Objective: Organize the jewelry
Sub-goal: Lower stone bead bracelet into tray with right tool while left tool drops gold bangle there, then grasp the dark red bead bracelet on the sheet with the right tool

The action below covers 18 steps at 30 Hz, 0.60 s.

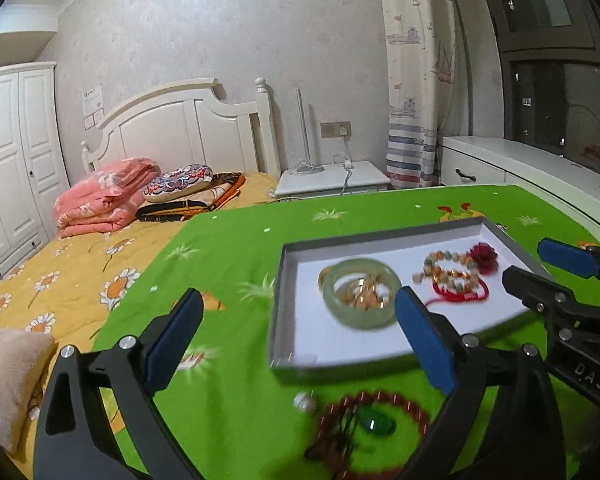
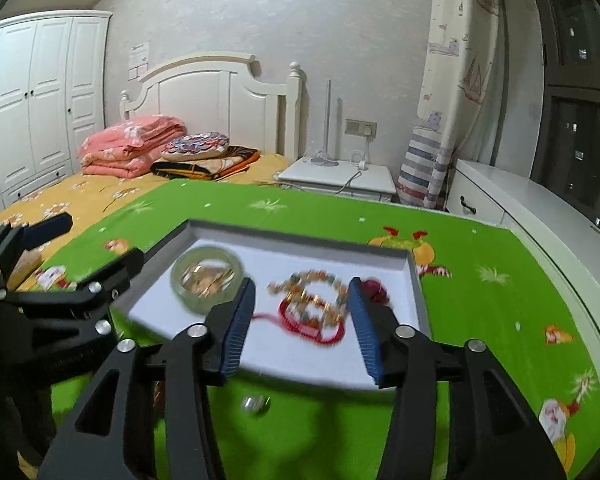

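Note:
A grey-rimmed tray with a white floor lies on the green cloth; it also shows in the right wrist view. Inside it are a pale green jade bangle around gold pieces, a beaded bracelet with red cord and a dark red rose piece. Outside the tray, near me, lie a dark red bead necklace with a green pendant and a small clear bead. My left gripper is open and empty above the tray's near left corner. My right gripper is open and empty over the beaded bracelet.
The green cloth covers a bed with a yellow flowered sheet. Folded pink blankets and a pillow lie at the headboard. A white nightstand and a white cabinet stand behind and to the right.

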### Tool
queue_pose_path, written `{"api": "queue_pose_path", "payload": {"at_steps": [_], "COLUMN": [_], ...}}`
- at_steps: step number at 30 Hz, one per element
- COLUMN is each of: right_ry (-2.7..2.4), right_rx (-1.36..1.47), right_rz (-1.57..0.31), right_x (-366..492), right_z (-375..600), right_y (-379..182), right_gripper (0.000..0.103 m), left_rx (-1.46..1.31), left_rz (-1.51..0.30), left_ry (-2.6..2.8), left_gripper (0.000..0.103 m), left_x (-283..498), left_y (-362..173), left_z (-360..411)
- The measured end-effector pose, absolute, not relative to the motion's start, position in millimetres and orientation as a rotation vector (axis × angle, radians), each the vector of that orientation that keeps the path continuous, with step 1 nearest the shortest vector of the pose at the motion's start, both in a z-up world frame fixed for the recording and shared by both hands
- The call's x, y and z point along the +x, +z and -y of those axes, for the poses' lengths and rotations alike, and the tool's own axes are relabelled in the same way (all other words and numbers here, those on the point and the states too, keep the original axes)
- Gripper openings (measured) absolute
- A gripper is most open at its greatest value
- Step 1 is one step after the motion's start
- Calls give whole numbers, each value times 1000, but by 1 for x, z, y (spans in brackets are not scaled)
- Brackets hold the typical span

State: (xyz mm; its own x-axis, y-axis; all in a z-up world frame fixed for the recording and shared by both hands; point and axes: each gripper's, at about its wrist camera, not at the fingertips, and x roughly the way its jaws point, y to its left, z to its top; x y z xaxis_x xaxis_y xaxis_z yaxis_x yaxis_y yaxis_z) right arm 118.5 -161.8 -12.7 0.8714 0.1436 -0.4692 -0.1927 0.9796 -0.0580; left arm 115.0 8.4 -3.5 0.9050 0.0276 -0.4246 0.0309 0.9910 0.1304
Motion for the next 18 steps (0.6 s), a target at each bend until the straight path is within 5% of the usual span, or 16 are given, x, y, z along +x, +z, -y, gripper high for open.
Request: {"api": "queue_pose_path", "payload": {"at_steps": [18], "right_ry": [294], "right_rx": [-146], "right_rz": [-622], "right_x": [63], "right_z": [114], "right_y": [-48], "right_gripper": [49], "left_rx": [66], "left_rz": [-421], "left_ry": [42], "left_gripper": [96], "left_x": [49], "left_y": [-30], "left_z": [-89]}}
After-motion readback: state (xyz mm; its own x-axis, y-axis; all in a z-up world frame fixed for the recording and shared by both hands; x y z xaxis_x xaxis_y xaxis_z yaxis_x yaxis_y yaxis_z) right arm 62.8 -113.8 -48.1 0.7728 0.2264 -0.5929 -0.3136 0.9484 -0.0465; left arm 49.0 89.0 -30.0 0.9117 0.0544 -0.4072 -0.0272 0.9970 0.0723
